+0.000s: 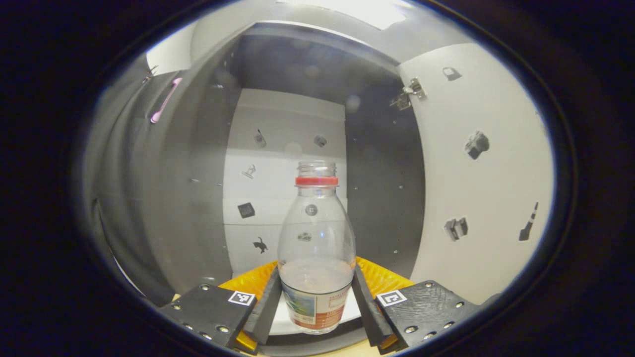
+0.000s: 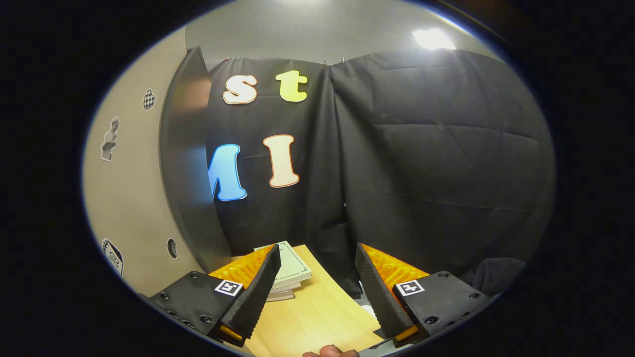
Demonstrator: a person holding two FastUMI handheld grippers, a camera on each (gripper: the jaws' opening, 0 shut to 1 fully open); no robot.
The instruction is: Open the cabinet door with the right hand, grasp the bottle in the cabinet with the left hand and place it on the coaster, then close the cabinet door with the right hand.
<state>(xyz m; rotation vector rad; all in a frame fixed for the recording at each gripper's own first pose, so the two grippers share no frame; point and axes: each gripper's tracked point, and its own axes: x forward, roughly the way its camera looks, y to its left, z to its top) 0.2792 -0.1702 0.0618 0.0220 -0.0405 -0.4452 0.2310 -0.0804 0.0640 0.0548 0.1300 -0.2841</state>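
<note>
Inside the dark cabinet (image 1: 387,163), with its pale door (image 1: 486,173) swung wide on the right, a clear bottle (image 1: 316,248) stands upright on the shelf floor near the front edge. Left tongs (image 1: 316,302) are clamped on its lower body, both fingers pressing the labelled part. Right tongs (image 2: 315,292) hang apart and empty over the wooden tabletop (image 2: 317,317), with a stack of books (image 2: 290,275) near the far edge.
</note>
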